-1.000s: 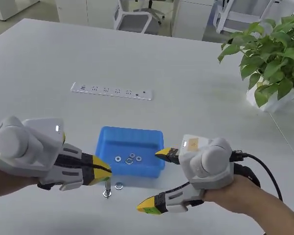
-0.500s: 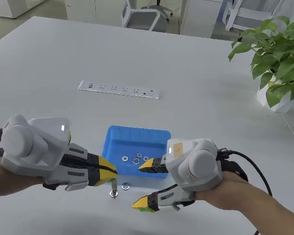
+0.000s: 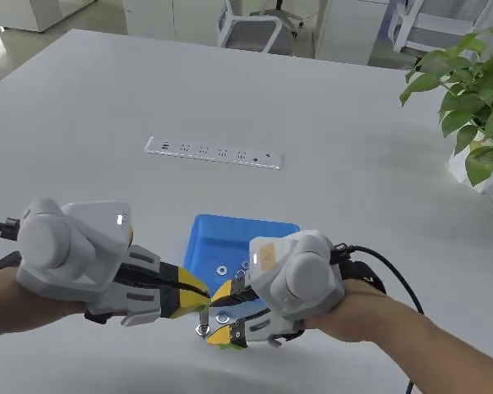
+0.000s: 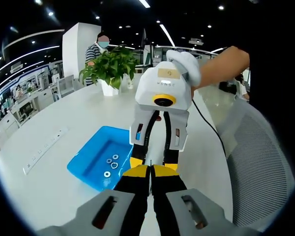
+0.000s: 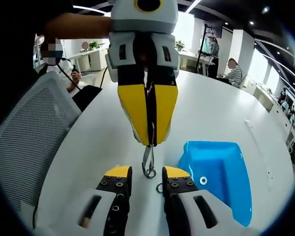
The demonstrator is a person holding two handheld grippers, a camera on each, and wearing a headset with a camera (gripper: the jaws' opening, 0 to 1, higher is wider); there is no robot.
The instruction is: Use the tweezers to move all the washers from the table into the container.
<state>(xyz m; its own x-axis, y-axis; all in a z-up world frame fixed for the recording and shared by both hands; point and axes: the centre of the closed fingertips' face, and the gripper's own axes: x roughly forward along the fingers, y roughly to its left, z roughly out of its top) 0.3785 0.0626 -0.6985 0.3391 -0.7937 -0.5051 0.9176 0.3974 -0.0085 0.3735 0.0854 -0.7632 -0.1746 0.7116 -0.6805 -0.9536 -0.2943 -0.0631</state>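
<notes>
My left gripper [image 3: 199, 294] is shut on thin metal tweezers [image 5: 149, 147], which stick out from its yellow tips. In the right gripper view the tweezers' tip sits at a washer [image 5: 149, 172] just above the table. My right gripper [image 5: 147, 173] faces the left one, open, with its yellow tips either side of that tip and not touching it. Another washer [image 5: 159, 188] lies on the table by the right jaw. The blue container [image 3: 230, 223] stands just behind both grippers and holds washers [image 3: 222, 269]. The left gripper view shows its own gripper [image 4: 151, 169] shut, and the container [image 4: 96, 157] to its left.
A white power strip [image 3: 212, 153] lies farther back on the white table. A potted plant [image 3: 476, 107] stands at the far right edge. A mesh chair back [image 4: 260, 162] is beside the table. People sit or stand in the background.
My right gripper has moved left up to the left gripper, and its jaws have narrowed around the tweezers' tip. The left gripper has stayed shut on the tweezers.
</notes>
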